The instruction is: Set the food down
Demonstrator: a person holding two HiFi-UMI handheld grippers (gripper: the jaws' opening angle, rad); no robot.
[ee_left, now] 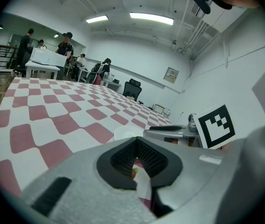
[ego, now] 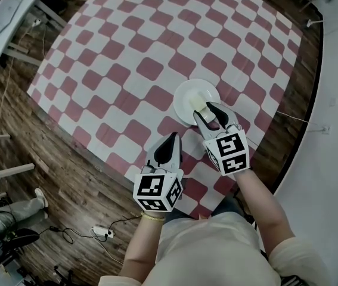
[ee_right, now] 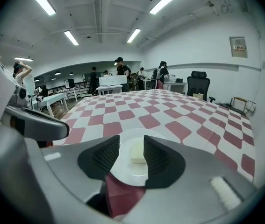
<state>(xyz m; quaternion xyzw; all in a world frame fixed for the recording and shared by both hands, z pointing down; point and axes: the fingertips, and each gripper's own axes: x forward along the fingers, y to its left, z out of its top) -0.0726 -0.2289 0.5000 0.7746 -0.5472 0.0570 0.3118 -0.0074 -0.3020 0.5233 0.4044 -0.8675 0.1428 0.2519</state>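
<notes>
A pale yellow block of food (ego: 202, 106) (ee_right: 138, 152) lies on a white plate (ego: 185, 97) (ee_right: 137, 135) on the red-and-white checked table (ego: 127, 70). My right gripper (ego: 207, 110) (ee_right: 131, 154) hangs over the plate's near side and is open. The block lies between its pads, close to the right one, with a gap on the left. My left gripper (ego: 170, 143) (ee_left: 136, 164) is shut, its pads meeting, and it floats over the table's near edge left of the plate. In the left gripper view the plate (ee_left: 125, 132) and the right gripper (ee_left: 169, 129) show ahead.
Wooden floor (ego: 67, 183) surrounds the table. A power strip (ego: 101, 232) with cables lies on it near my feet. A white side table (ego: 8, 16) stands at the far left. Several people (ee_left: 67, 43) and desks are far behind; an office chair (ee_right: 197, 84) stands at the wall.
</notes>
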